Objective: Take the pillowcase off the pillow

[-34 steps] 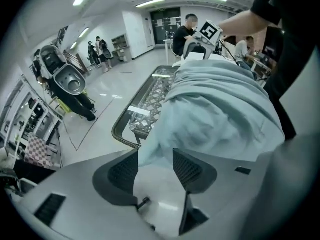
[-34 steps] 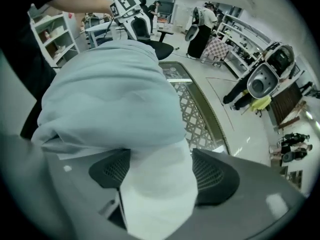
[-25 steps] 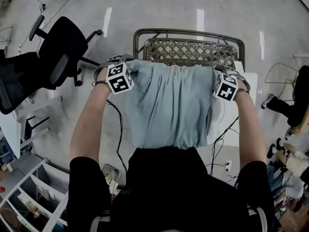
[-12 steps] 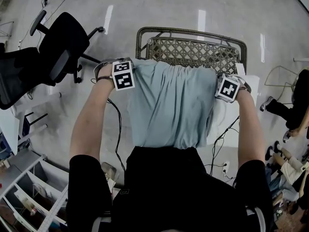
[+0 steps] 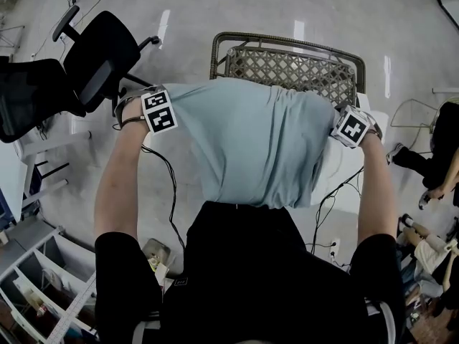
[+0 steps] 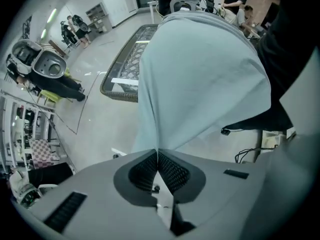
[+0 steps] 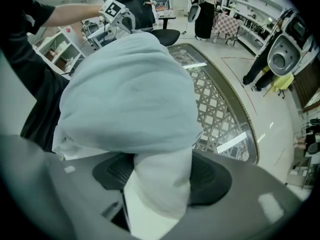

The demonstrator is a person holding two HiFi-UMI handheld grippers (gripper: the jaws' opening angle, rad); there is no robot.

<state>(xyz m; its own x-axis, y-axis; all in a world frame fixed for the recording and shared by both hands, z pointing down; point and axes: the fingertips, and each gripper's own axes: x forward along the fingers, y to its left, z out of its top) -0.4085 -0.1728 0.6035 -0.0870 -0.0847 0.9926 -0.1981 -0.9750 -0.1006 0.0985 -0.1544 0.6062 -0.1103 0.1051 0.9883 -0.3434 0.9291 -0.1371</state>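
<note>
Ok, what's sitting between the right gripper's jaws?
In the right gripper view, the right gripper has the white pillow between its jaws, poking out of the blue pillowcase; its jaws have just been closing on it.

A glossy pale grey floor [image 5: 251, 6] carries a brown woven-lattice seat with a rounded frame [image 5: 287, 67], a black swivel office chair [image 5: 104, 52] and, seemingly, a white open shelf unit [image 5: 32, 292].

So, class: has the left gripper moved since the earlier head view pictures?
Yes. The left gripper, jaws shut on the pillowcase, has shifted leftward, away from the wicker chair and toward the black office chair.
</note>
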